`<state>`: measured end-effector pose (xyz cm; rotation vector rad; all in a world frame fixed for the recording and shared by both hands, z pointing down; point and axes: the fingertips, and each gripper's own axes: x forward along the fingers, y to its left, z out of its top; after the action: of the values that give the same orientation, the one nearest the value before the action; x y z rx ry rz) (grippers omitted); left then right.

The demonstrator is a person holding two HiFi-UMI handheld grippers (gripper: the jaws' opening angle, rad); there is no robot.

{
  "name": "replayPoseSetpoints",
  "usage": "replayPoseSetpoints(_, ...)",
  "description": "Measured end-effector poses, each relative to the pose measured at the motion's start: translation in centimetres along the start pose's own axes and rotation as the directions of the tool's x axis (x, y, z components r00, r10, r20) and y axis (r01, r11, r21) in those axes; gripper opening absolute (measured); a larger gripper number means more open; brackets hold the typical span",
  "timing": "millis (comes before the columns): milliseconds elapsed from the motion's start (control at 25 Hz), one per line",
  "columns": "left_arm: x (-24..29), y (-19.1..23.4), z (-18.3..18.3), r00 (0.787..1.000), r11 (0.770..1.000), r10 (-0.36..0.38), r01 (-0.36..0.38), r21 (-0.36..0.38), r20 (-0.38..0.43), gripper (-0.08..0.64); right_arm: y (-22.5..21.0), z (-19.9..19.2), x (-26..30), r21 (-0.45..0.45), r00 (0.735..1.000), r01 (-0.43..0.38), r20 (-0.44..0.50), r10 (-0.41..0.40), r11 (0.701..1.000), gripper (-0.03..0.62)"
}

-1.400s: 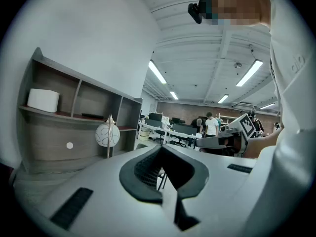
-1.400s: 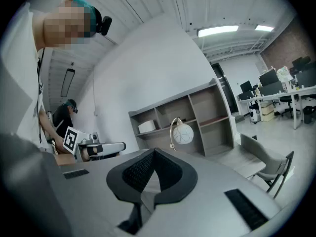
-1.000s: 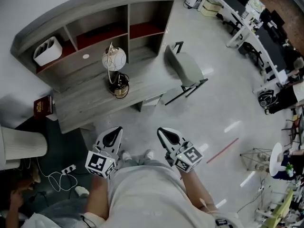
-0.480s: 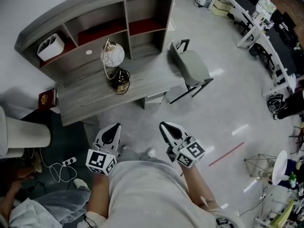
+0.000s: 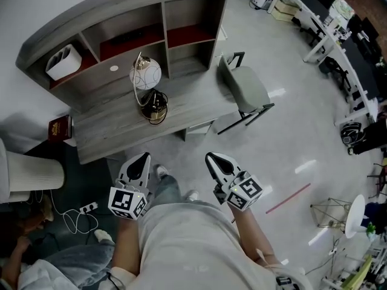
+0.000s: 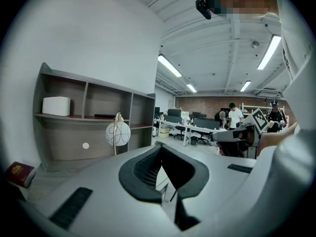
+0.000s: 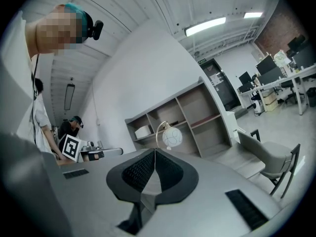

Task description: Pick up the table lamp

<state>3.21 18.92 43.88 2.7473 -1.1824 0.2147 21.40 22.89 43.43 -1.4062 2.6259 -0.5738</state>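
**Both jaws shut and empty, lamp on the counter ahead of you**

Your left gripper (image 5: 143, 159) and right gripper (image 5: 213, 160) are held out in front of your waist, over the floor and short of the counter (image 5: 115, 130). In the left gripper view the jaws meet at the tip with nothing between them, and the right gripper view shows the same: pads together, nothing held.

The table lamp (image 5: 146, 75) stands upright near the middle of the counter, in front of the open shelf unit (image 5: 124, 16) behind it. Its white globe shade hangs from a curved gold stem above a dark round base. It is well apart from both grippers, a little nearer the left one. Each gripper view has the globe just above the jaw tips, in the distance.

A white box (image 5: 63, 62) sits in the shelf unit's left compartment. A red book (image 5: 59, 127) lies at the counter's left end. A grey chair (image 5: 243, 88) stands at its right end.
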Motion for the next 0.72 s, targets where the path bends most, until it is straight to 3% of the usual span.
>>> replayPoseSetpoints(720,5.3,18.1,0.6,1.0,0.997,-0.002,0.002,-0.075,0.005,0.015,0.0,2.2,21.3,-0.022,0.995,-0.062,-0.073,0.061,0.998,0.029)
